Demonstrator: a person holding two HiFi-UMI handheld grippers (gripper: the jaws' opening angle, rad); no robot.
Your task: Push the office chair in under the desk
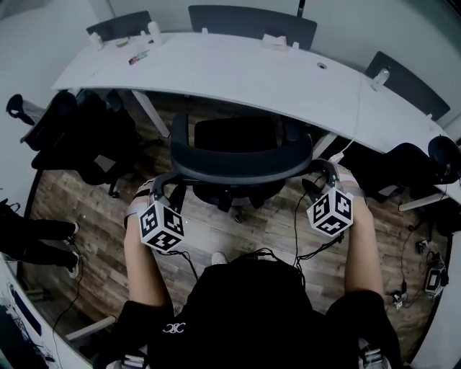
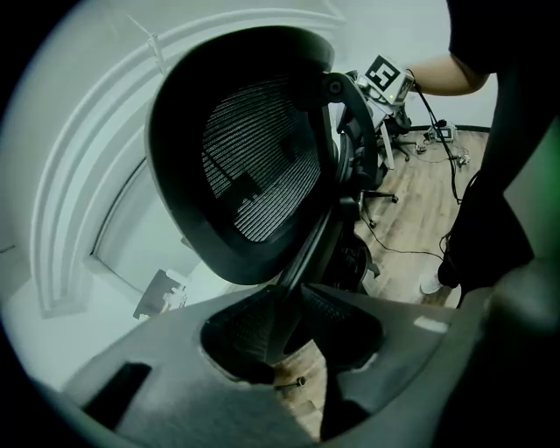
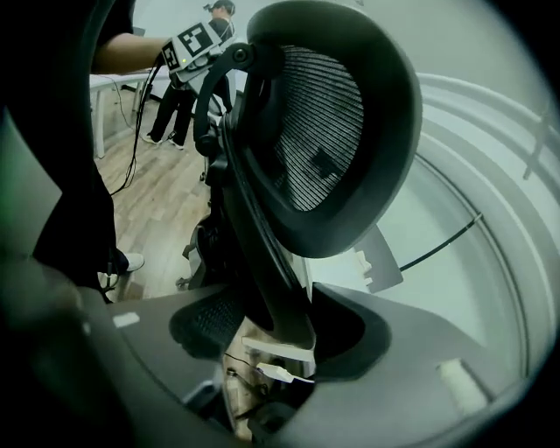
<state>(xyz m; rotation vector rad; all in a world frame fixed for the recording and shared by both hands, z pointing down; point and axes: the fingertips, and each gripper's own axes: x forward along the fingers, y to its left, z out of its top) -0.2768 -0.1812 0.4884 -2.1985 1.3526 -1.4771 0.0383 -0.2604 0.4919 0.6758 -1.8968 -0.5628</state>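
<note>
A black mesh-backed office chair (image 1: 241, 166) stands on the wood floor, its seat partly under the curved white desk (image 1: 238, 72). I stand right behind it. My left gripper (image 1: 160, 193) is at the left end of the chair's back frame and my right gripper (image 1: 328, 180) at the right end, their jaws hidden behind the marker cubes. In the left gripper view the chair's back bar (image 2: 302, 254) runs down between the jaws of the left gripper (image 2: 293, 324), which look closed against it. In the right gripper view the bar (image 3: 271, 280) passes between the wide-apart jaws of the right gripper (image 3: 280, 337).
Dark chairs (image 1: 252, 21) line the desk's far side. Black chairs and bags sit under the desk at left (image 1: 79, 137) and right (image 1: 403, 169). Cables (image 1: 317, 245) trail over the floor. A person's legs (image 1: 36, 241) stand at the left. Small items (image 1: 140, 56) lie on the desk.
</note>
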